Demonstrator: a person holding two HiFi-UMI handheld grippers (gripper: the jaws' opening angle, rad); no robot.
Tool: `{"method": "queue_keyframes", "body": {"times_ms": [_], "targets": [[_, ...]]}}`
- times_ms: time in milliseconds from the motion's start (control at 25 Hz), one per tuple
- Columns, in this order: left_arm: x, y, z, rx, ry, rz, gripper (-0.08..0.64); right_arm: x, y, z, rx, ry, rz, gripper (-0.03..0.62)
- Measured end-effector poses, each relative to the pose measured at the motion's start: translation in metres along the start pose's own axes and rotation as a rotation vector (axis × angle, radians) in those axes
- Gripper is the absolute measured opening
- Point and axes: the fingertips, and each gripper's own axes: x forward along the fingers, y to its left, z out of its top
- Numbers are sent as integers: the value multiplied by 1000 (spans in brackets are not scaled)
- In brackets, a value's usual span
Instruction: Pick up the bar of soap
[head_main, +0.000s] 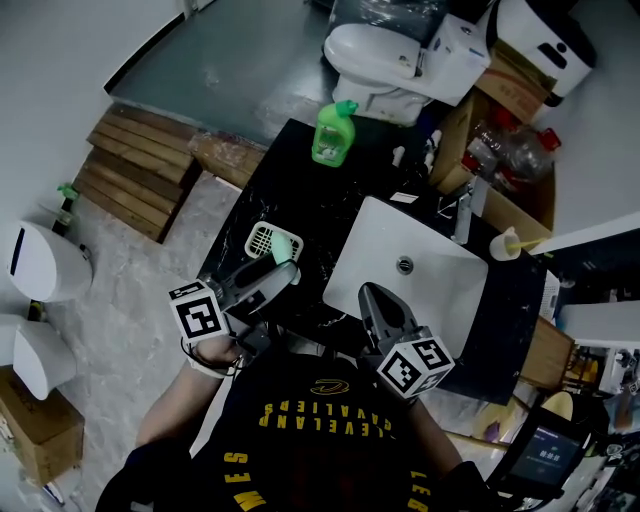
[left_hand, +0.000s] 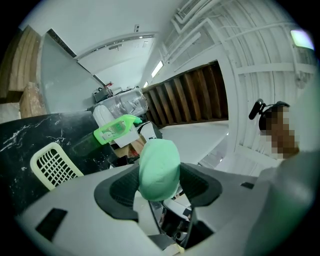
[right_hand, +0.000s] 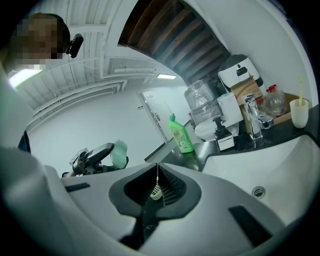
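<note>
Though partly hidden by the clamping left hand-held gripper (left_hand: 160, 186), the bar of soap (left_hand: 159, 165) looks smooth, mint-green; the right hand-held gripper (right_hand: 156, 184) is closed.

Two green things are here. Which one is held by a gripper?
The pale green bar of soap, clamped in the left gripper's jaws; the brighter green bottle stands free at the counter's back.

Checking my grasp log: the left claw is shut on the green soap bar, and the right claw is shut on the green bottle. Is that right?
Not quite. The right gripper view shows the right claw shut on nothing; the green bottle stands apart on the counter. The left claw is shut on the green soap bar.
</note>
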Motion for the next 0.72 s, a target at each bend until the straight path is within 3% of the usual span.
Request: {"method": "queue_keyframes", "body": {"times_ms": [720], "targets": [[2,1,-3,22,31,-5,267,3,3,0,-4,8,4,20]]}}
